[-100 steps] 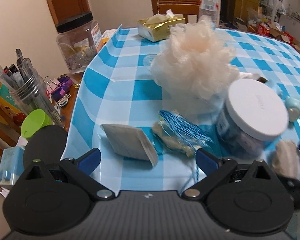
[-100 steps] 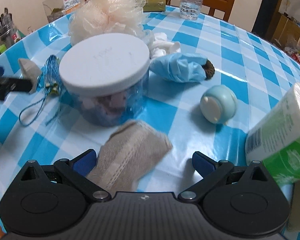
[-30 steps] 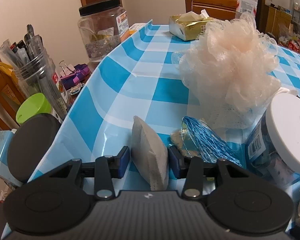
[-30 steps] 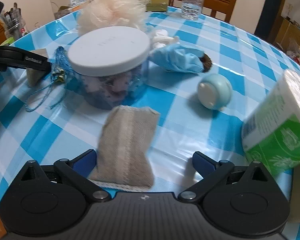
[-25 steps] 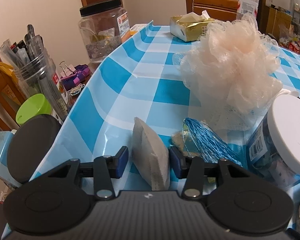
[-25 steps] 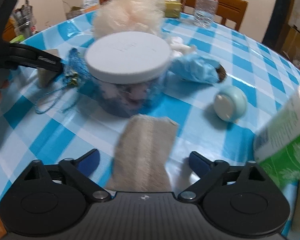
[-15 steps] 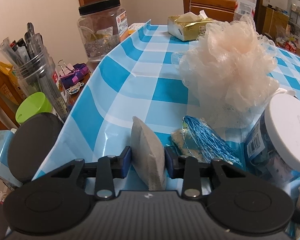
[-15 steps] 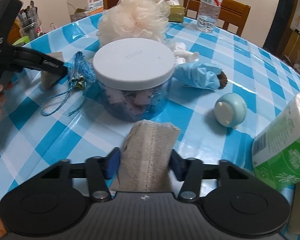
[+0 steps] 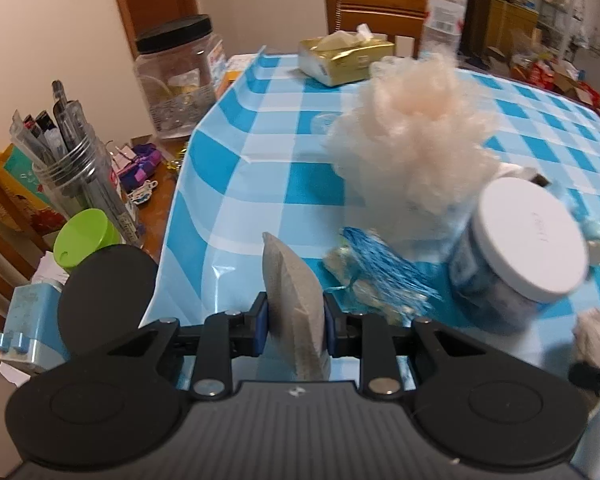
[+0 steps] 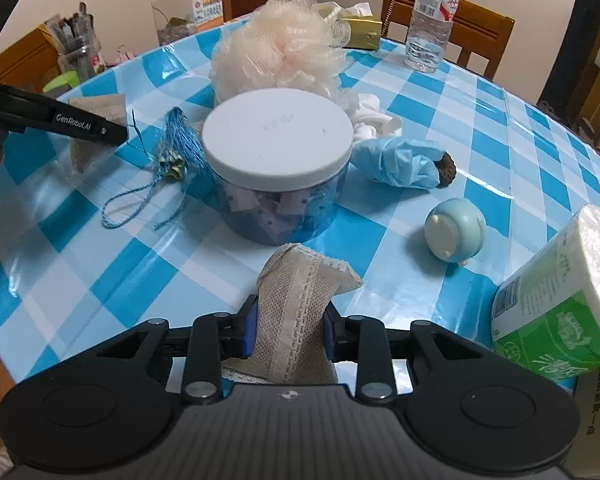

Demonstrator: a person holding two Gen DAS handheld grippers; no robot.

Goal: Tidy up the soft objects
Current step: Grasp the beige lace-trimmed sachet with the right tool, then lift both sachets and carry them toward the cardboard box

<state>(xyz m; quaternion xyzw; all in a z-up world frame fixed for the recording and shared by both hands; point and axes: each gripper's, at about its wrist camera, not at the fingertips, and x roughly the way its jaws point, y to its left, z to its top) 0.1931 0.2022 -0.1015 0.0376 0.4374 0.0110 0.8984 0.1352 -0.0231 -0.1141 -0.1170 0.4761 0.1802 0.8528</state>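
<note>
Behind each tool body, the held pouches' near ends are hidden.
Left tool (image 9: 293,329) clamps grey pouch (image 9: 290,280); right tool (image 10: 287,333) clamps beige mesh pouch (image 10: 300,292).

Both views look forward from low and close over the checked surface (image 10: 480,128). The left wrist view sits at its near left edge, facing the far chair (image 9: 376,8). The right wrist view sits further right, facing the same far side. Both share the white-lidded jar (image 9: 520,256) (image 10: 278,148) and the peach pouf (image 9: 412,128) (image 10: 276,48).
</note>
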